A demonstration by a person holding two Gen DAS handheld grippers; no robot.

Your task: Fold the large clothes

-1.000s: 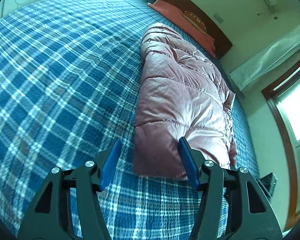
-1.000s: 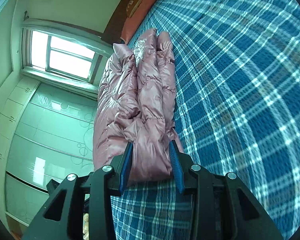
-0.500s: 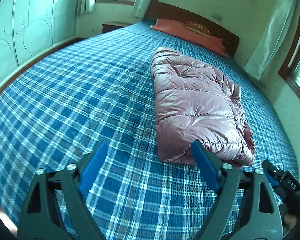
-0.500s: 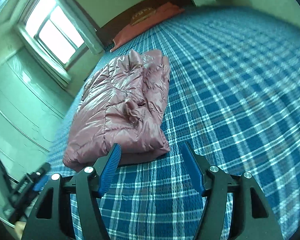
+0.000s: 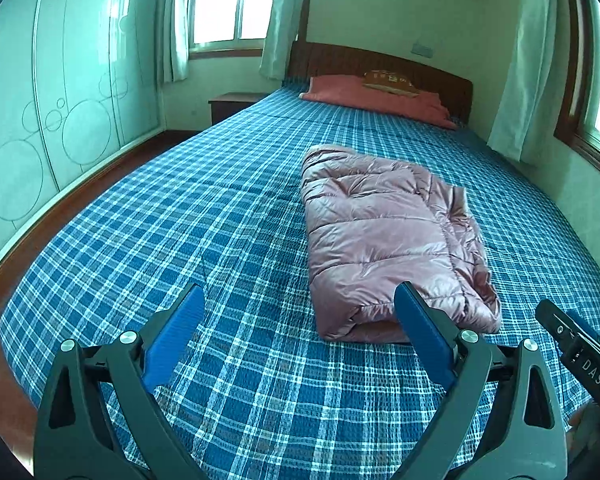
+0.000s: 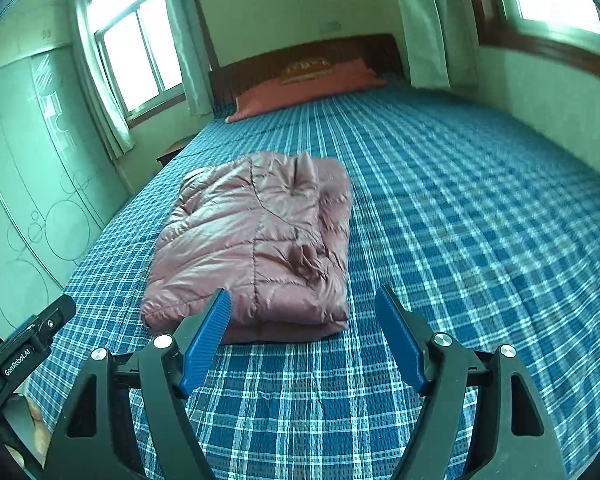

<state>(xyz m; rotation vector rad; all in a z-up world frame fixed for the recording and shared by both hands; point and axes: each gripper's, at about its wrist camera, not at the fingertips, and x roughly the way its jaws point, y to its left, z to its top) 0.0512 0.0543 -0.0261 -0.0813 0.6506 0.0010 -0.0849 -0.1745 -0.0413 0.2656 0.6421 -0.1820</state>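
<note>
Both claws are backing off since a second ago, right claw (image 6: 302,336) releasing the jacket (image 6: 256,240). Left claw (image 5: 300,338) is hanging spread too (nothing gripped). Puffy fill is likely springing the fold apart on the bed (image 5: 180,220).

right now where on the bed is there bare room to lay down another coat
Bare plaid bedspread lies between the folded pink jacket and the wardrobe-side edge, and on the jacket's other side toward the wall. The head end is taken by the red pillow.

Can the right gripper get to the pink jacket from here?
Probably yes. The right gripper is open and the folded jacket lies just ahead on the bed, with only bare blanket between them.
</note>
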